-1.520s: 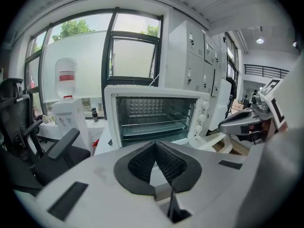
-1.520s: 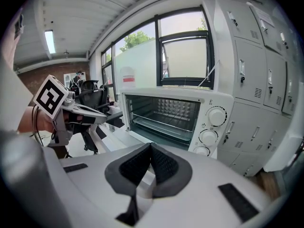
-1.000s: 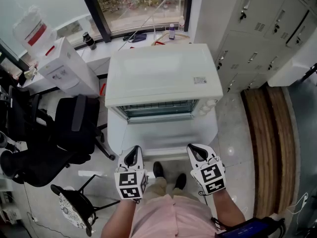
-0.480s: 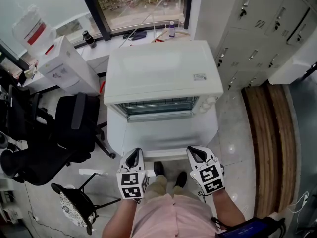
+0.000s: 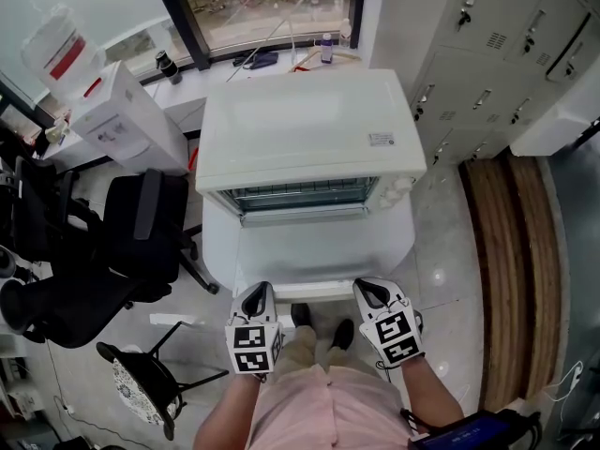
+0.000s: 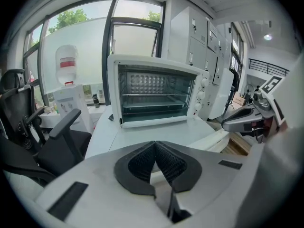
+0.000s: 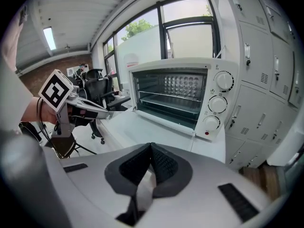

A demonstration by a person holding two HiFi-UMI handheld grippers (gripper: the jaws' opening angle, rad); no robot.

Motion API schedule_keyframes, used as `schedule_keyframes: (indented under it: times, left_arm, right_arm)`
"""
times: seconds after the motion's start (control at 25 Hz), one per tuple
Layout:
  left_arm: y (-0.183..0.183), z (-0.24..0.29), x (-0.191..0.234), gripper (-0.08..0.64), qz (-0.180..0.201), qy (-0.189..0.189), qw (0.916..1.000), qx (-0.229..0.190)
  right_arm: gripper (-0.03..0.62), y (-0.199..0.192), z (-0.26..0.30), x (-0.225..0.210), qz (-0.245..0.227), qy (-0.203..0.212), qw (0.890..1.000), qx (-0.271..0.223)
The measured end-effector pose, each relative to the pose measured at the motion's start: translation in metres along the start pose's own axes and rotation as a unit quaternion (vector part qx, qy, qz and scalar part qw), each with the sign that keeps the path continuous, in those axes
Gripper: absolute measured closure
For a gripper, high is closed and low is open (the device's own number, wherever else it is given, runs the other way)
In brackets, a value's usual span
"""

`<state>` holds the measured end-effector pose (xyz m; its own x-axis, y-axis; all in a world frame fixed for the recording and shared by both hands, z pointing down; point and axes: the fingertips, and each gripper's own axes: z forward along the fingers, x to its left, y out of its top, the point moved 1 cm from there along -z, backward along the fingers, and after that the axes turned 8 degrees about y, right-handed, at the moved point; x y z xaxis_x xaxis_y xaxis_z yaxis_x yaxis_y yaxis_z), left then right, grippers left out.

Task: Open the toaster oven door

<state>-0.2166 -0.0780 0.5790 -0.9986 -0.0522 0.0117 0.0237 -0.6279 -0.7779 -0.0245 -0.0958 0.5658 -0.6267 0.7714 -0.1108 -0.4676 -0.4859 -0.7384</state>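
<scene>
The white oven (image 5: 305, 129) stands on a white surface (image 5: 214, 244), well back from the person, with a window behind it and grey lockers (image 5: 487, 45) to its right. Its door (image 5: 319, 247) is already down and lies about level in front of the cavity, reaching toward the person. The cavity is fully exposed. A wire rack (image 6: 152, 103) sits across the middle, and the back wall is shiny and dimpled. Three round white knobs (image 7: 224, 81) run down the right side of the oven's front, with a small red dot under the lowest one.

The left tongs (image 5: 253, 293) and right tongs (image 5: 370, 289) are held low near the door's front edge, one on each side and apart from each other. In the left gripper view the ribbed pads (image 6: 164, 163) meet with nothing between them. The right gripper view shows the same, pads pressed together and empty. A black chair (image 5: 141, 232) stands left of the surface.
</scene>
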Motion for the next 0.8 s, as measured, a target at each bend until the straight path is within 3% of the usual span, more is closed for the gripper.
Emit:
schedule_keyframes:
  times: [0.8]
  left_arm:
    - [-0.042, 0.019, -0.003, 0.546, 0.025, -0.017, 0.9981, 0.054]
  right_arm:
    - [0.591, -0.043, 0.026, 0.005, 0.018, 0.015, 0.999, 0.045]
